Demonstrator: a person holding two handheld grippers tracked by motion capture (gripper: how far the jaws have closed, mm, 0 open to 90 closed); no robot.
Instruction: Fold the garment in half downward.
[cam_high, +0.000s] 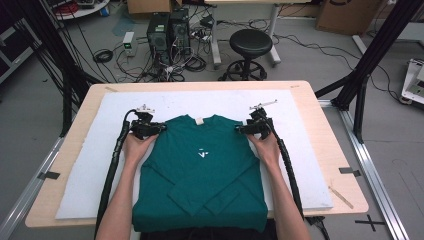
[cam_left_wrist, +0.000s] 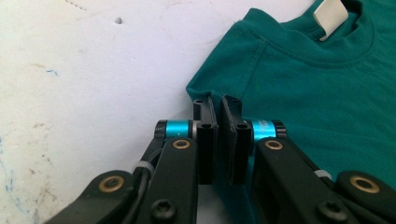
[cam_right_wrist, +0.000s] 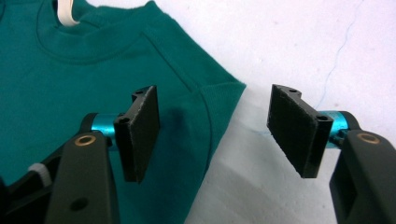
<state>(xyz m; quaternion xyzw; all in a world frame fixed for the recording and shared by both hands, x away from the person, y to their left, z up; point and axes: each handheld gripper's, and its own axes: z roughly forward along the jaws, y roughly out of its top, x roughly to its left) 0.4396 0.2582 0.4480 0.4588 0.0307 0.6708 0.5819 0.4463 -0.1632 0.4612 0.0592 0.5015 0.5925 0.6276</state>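
Currently left gripper (cam_left_wrist: 218, 105) clamped on sweater (cam_high: 202, 170) shoulder edge at 9 o'clock; right gripper (cam_right_wrist: 212, 128) jaws wide apart, straddling other shoulder at 3 o'clock

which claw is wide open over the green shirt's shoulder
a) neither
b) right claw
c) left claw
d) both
b: in the right gripper view the right claw has its pads spread wide astride the edge of the green shirt, while the left claw is pinched shut on the other shoulder's edge.
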